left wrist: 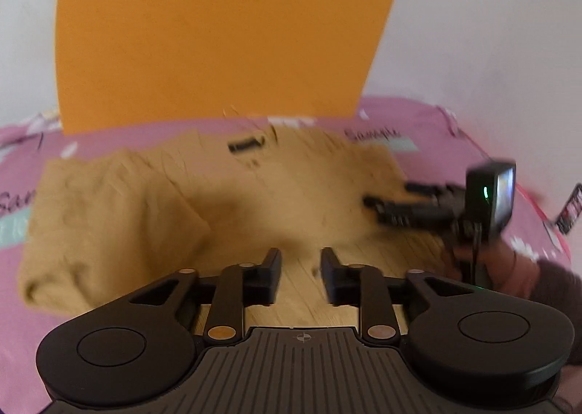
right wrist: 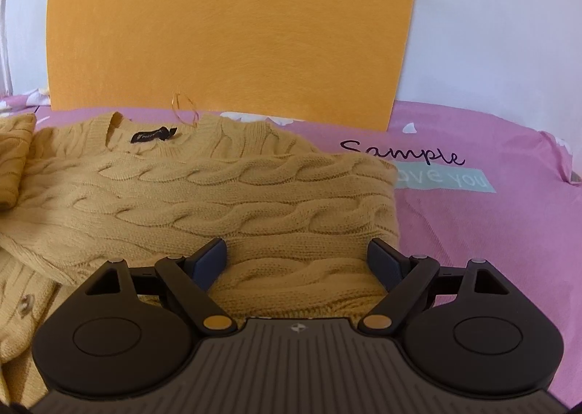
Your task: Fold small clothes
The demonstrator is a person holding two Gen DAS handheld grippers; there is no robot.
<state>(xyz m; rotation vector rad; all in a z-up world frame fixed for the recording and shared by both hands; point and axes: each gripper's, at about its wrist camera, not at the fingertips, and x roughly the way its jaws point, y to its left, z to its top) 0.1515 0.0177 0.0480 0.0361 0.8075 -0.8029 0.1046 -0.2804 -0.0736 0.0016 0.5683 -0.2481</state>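
Mustard cable-knit sweater [right wrist: 232, 192] lies beneath the right gripper's [right wrist: 296, 261] spread jaws.

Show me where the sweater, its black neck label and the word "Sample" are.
sweater [right wrist: 225, 203]: right wrist view, cable-knit front.
black neck label [right wrist: 153, 135]: right wrist view, label's middle.
word "Sample" [right wrist: 402, 154]: right wrist view, middle letters.

My left view is smeared with motion blur; my right is sharp, evenly daylit, with fisheye-curved dark corners.
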